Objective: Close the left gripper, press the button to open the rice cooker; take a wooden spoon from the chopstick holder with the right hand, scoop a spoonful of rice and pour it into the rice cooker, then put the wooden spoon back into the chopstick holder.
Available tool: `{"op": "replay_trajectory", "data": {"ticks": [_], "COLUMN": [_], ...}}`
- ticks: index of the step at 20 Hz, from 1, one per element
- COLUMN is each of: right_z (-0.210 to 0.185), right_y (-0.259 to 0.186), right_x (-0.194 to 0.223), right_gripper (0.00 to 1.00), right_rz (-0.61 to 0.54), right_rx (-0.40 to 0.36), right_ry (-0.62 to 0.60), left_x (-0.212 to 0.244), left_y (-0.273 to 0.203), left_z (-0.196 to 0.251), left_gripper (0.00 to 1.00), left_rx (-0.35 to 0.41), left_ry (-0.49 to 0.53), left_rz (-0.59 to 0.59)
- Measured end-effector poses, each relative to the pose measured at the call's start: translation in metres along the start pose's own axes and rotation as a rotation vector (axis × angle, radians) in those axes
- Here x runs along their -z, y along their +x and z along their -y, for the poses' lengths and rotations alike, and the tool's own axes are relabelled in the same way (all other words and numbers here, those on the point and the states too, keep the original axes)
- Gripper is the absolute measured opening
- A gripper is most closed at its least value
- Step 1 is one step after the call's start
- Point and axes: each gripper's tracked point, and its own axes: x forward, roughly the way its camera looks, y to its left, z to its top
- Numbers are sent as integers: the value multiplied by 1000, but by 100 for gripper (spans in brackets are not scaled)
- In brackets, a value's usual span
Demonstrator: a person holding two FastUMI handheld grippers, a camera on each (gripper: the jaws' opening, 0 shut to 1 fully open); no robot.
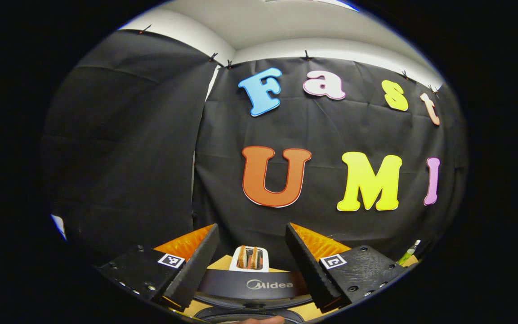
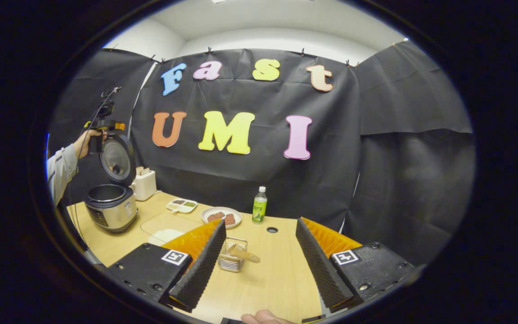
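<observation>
At the bottom of the right gripper view, the right gripper (image 2: 259, 265) hovers over the pale wooden table (image 2: 277, 274) with its fingers spread wide and nothing between them. Framed in that gap stands the small wire chopstick holder (image 2: 231, 261), a light wooden spoon (image 2: 244, 254) leaning out of it. Beyond lie a white plate (image 2: 221, 216) and a green bottle (image 2: 259, 205). Far to the left stands the silver round rice cooker (image 2: 110, 208), lid raised, a hand (image 2: 86, 141) holding the left gripper above it. In the left gripper view, the left gripper (image 1: 252, 265) is also spread apart, above the cooker's dark lid (image 1: 252, 284), with a white toaster (image 1: 250, 259) behind.
</observation>
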Motion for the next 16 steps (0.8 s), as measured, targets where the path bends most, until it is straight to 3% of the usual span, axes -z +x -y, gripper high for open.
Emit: {"op": "replay_trajectory", "data": {"ticks": [1, 3, 4, 16], "right_z": [0, 0, -1, -39], "right_y": [-1, 1, 1, 3], "right_x": [5, 8, 10, 18], "right_gripper": [100, 100, 100, 100], "right_rz": [-9, -23, -30, -29], "right_rx": [4, 12, 15, -69], "right_ry": [4, 18, 20, 17], "left_x": [7, 8, 10, 38], "left_y": [4, 2, 10, -56], "left_z": [1, 1, 7, 7], "left_gripper": [100, 85, 99, 100], "left_rx": [7, 2, 15, 57], "left_ry": [8, 70, 94, 88], "left_rz": [-14, 12, 2, -180]}}
